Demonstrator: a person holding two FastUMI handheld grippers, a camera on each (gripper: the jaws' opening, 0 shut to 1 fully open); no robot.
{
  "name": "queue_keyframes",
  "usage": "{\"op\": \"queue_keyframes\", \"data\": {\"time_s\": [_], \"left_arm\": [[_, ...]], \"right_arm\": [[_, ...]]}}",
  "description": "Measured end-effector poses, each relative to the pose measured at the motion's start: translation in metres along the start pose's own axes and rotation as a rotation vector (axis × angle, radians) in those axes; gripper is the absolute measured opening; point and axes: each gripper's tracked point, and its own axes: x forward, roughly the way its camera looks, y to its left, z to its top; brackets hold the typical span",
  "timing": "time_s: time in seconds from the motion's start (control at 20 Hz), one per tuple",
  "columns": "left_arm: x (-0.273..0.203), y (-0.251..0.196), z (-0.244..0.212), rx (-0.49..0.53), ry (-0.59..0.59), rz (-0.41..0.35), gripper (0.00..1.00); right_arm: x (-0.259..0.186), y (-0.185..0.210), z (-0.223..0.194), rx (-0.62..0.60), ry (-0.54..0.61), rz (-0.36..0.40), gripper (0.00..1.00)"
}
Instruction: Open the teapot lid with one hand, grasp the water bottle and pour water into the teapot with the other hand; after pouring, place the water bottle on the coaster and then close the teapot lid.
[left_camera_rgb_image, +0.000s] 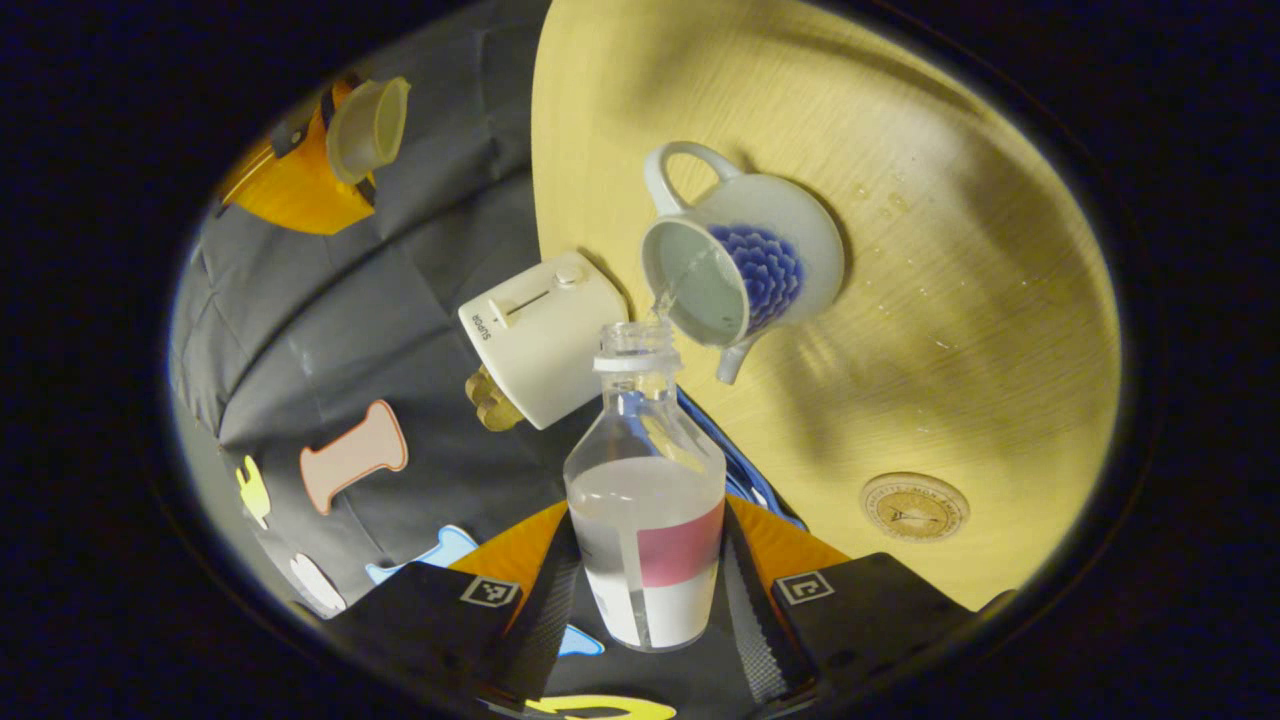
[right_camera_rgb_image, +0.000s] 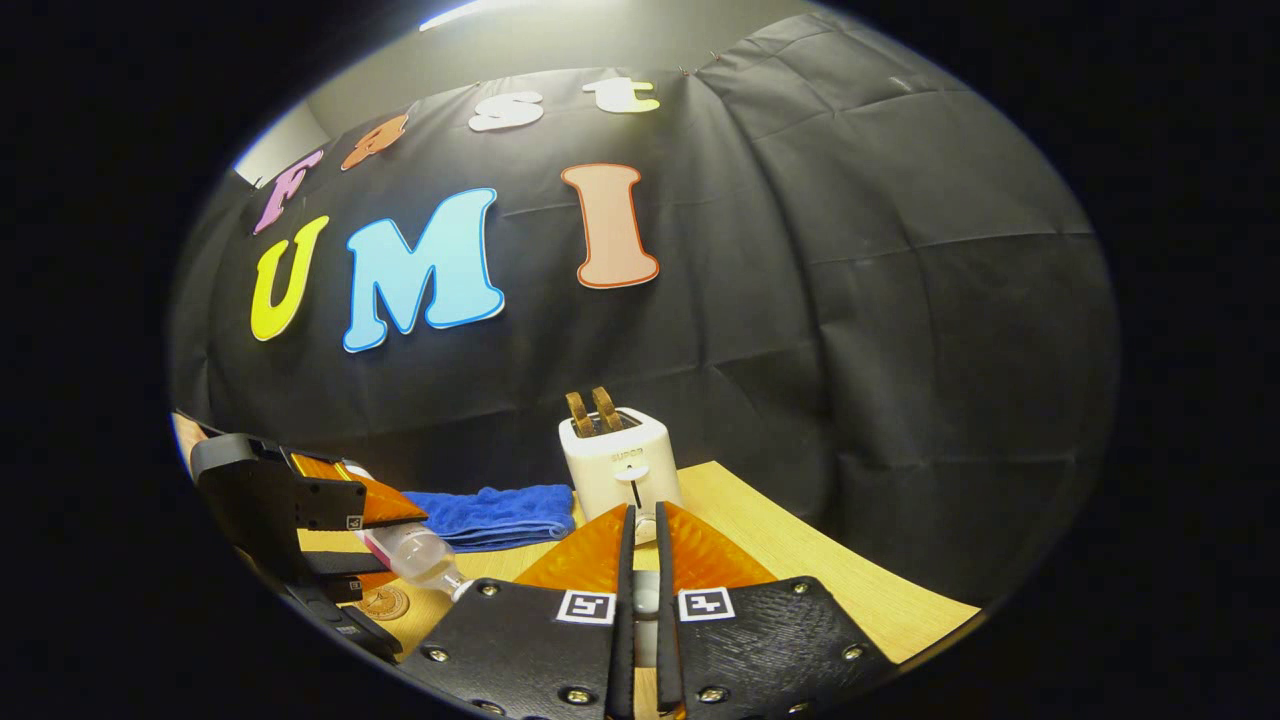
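Left gripper view: the left gripper (left_camera_rgb_image: 655, 590) has its jaws pinching the water bottle (left_camera_rgb_image: 648, 500) by its lower body, tipped so the uncapped mouth meets the open teapot (left_camera_rgb_image: 735, 262) on the wooden table (left_camera_rgb_image: 950, 300) and a thin stream runs in; the coaster (left_camera_rgb_image: 914, 506) lies well apart, free to take the bottle, and a toaster (left_camera_rgb_image: 545, 335) stands beside the pot. Right gripper view: the right gripper (right_camera_rgb_image: 641, 575) has its jaws nearly together on a pale thing, probably the teapot lid (right_camera_rgb_image: 645, 592) held clear of the pour; the toaster and a folded blue towel (right_camera_rgb_image: 495, 515) sit behind.
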Motion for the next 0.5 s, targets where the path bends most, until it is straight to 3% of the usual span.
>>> {"op": "queue_keyframes", "data": {"time_s": [0.5], "left_arm": [[-0.0066,0.0125,0.0037,0.161,0.031,-0.006,0.84]], "right_arm": [[0.0001,0.0014,-0.0012,0.009,0.001,0.01,0.09]]}}
